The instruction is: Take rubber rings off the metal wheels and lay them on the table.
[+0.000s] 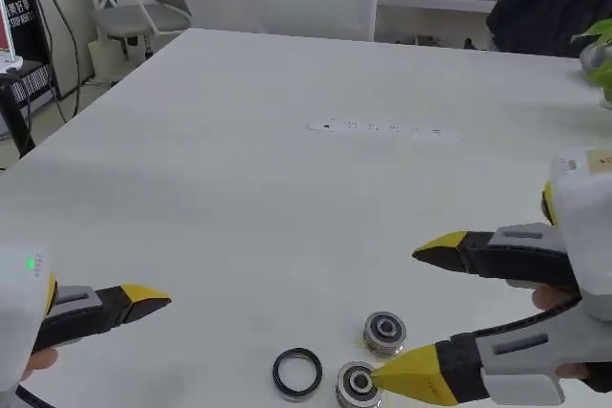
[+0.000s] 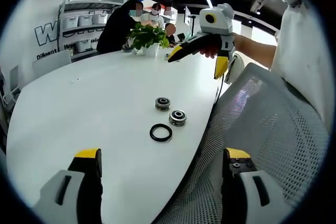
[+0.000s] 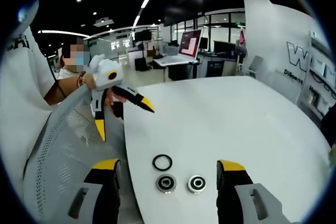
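- One rubber ring (image 1: 297, 373) is off, lying by the table (image 1: 287, 140) near edge.
- Both metal wheels (image 1: 384, 332) beside it look still ringed.
- Left gripper (image 3: 126, 123) and right gripper (image 2: 194, 68): jaws open, empty.

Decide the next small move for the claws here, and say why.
Probably bring the right claw down to grip the near wheel. The claw is open and empty, and its lower tip is already next to that wheel. One ring lies loose on the table, while this wheel's dark rim suggests its ring is on.
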Available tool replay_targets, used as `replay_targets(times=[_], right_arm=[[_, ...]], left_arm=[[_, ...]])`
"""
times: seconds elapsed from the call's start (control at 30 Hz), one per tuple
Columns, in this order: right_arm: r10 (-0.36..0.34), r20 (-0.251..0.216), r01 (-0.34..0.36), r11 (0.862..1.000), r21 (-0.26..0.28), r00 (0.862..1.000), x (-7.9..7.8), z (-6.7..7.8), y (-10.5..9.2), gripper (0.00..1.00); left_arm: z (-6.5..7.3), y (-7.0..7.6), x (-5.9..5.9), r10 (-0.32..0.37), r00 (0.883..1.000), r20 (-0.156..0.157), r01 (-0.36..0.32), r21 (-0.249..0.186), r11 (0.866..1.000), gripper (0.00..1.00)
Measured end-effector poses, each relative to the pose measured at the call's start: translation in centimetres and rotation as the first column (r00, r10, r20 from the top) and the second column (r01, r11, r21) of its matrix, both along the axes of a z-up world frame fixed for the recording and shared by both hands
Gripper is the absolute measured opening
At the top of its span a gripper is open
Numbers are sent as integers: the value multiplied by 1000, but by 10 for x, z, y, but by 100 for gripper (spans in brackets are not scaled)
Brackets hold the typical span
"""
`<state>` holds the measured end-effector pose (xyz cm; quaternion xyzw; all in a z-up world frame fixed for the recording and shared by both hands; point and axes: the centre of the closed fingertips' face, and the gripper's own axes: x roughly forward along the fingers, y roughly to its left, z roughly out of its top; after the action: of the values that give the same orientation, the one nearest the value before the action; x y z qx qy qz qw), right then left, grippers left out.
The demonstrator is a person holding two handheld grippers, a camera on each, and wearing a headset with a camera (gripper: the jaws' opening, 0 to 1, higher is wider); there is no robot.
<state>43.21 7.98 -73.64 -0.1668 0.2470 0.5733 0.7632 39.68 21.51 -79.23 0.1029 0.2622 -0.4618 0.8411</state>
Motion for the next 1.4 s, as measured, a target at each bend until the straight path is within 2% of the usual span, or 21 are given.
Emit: replay_targets(times=[0.17, 0.33, 0.47, 0.67, 0.87, 1.1, 1.2, 1.3, 1.4], right_arm=[[-46, -6, 47, 998, 33, 999, 2, 1, -15, 77], [-86, 2, 86, 996, 39, 996, 1, -3, -30, 80], [-126, -10, 126, 988, 85, 992, 0, 0, -40, 83], [-150, -2, 149, 981, 123, 989, -1, 3, -46, 84], [-191, -12, 190, 965, 182, 981, 2, 7, -49, 84], [-232, -21, 231, 947, 222, 972, 6, 2, -59, 84], [-246, -32, 247, 942, 226, 969, 6, -2, -64, 85], [-261, -33, 262, 942, 208, 965, 7, -8, -69, 85], [-269, -36, 270, 944, 191, 963, 6, -15, -73, 85]], left_arm=[[-1, 0, -1, -2, 1000, -4, 2, 5, 1000, 94], [-2, 0, -2, -6, 1000, -10, 6, 10, 1000, 95], [-3, 0, -3, -9, 1000, -14, 9, 11, 1000, 95], [-4, 0, -3, -10, 1000, -16, 10, 14, 1000, 95], [-3, 1, -2, -3, 1000, -12, 3, 10, 1000, 95], [-2, 1, -2, -7, 1000, -7, 7, 11, 1000, 95], [-3, 0, -3, -21, 1000, -7, 21, 19, 1000, 97], [-4, 4, -2, -27, 1000, 4, 27, 52, 998, 97], [1, 7, 2, -10, 1000, 20, 10, 39, 999, 97]])
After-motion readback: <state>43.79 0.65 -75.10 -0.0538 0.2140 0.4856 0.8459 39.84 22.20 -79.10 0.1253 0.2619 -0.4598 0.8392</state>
